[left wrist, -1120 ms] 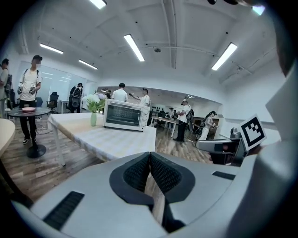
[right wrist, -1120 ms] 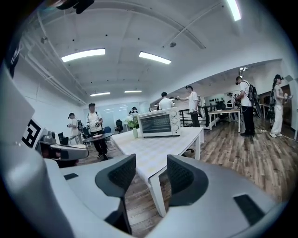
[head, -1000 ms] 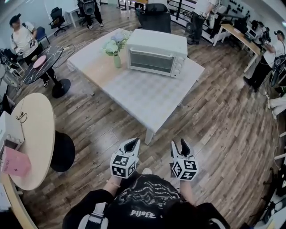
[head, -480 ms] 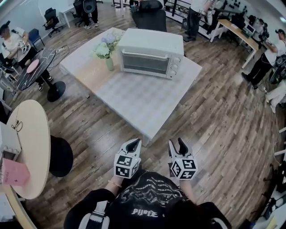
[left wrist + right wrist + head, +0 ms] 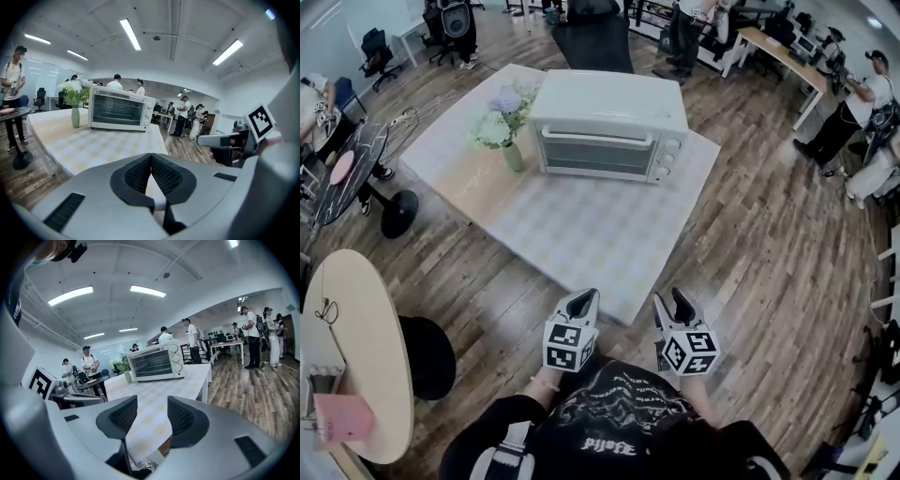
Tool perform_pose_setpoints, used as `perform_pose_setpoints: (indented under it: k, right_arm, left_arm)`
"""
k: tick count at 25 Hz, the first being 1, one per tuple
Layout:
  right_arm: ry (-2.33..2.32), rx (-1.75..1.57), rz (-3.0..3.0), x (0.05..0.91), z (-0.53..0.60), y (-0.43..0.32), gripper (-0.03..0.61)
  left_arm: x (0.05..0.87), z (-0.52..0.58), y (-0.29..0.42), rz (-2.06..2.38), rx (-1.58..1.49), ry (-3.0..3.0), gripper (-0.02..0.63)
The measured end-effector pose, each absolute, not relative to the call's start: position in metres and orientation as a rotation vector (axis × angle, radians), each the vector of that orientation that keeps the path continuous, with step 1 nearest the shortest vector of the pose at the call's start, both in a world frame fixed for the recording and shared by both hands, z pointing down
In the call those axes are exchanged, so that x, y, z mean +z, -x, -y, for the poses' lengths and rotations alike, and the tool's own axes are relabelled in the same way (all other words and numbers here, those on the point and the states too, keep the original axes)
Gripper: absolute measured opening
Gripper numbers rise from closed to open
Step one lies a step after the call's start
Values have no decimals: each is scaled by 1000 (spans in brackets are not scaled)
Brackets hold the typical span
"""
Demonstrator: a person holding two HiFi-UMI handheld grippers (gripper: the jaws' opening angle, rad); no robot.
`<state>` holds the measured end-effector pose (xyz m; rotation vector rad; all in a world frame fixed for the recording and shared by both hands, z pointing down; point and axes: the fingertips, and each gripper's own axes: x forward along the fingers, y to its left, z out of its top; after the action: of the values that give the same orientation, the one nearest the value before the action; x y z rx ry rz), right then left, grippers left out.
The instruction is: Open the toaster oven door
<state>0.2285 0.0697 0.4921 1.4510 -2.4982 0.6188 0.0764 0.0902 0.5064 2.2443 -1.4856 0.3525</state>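
Note:
A white toaster oven (image 5: 609, 125) stands at the far side of a square table (image 5: 572, 234), its glass door (image 5: 596, 155) closed and three knobs on its right. It also shows in the left gripper view as the toaster oven (image 5: 119, 110) and in the right gripper view as the toaster oven (image 5: 155, 361). My left gripper (image 5: 580, 302) is shut with nothing between its jaws, held near my body at the table's near corner. My right gripper (image 5: 673, 304) is open and empty beside it. Both are far from the oven.
A vase of flowers (image 5: 500, 122) stands left of the oven. A round wooden table (image 5: 356, 347) and a black stool (image 5: 427, 356) are at my left. Several people stand around the room's edges; desks (image 5: 778, 56) line the far right. Wooden floor surrounds the table.
The view has moved closer to the table, so the oven and table sit lower and larger in the frame. Both grippers stay in the same place before my body.

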Motion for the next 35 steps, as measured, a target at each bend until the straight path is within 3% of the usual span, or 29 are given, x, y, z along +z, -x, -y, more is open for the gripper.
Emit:
perform_pose_setpoints:
  k: [14, 35]
  right_arm:
    - [-1701, 640, 2436, 479, 69, -138, 196]
    - [-1758, 443, 2471, 389, 164, -147, 179]
  left_arm:
    - [517, 45, 40, 1375, 425, -2317, 20]
    - [514, 98, 44, 1402, 415, -2281, 20]
